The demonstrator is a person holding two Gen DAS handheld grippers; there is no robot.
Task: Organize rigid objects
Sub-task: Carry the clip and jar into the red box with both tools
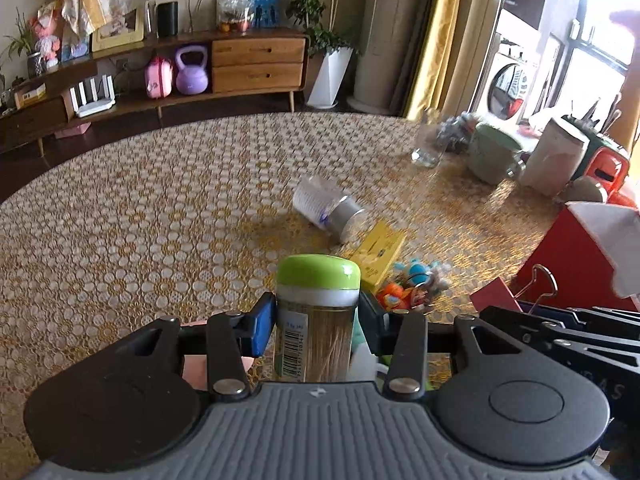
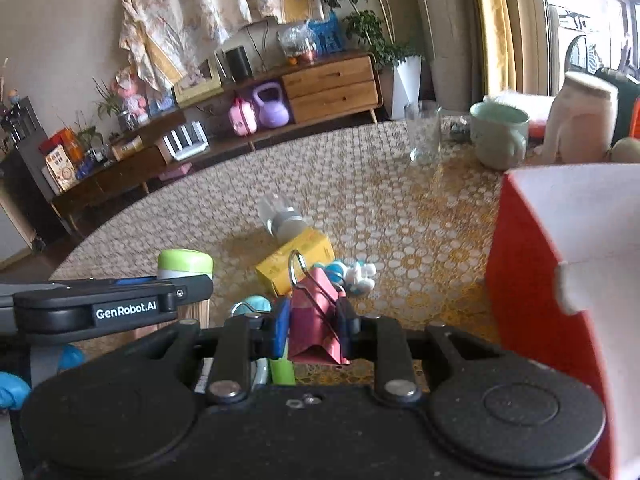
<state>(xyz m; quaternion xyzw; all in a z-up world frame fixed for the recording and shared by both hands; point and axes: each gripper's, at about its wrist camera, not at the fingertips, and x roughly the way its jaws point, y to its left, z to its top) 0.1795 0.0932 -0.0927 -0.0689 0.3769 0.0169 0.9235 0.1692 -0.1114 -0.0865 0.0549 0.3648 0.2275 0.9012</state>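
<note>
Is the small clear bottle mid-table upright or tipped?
Tipped: the bottle lies on its side on the tablecloth, silver cap toward the yellow box.

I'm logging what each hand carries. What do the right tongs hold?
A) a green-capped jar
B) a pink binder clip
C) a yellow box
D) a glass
B: the right tongs are shut on the pink binder clip, its wire handle sticking up between them.

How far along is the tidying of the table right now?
Nothing can be confirmed as sorted yet. In hand: the left gripper grips a green-lidded toothpick jar, and the right gripper clamps a pink binder clip. Still loose on the table: a tipped clear jar, a yellow box and small toy figures, beside the red box.
</note>
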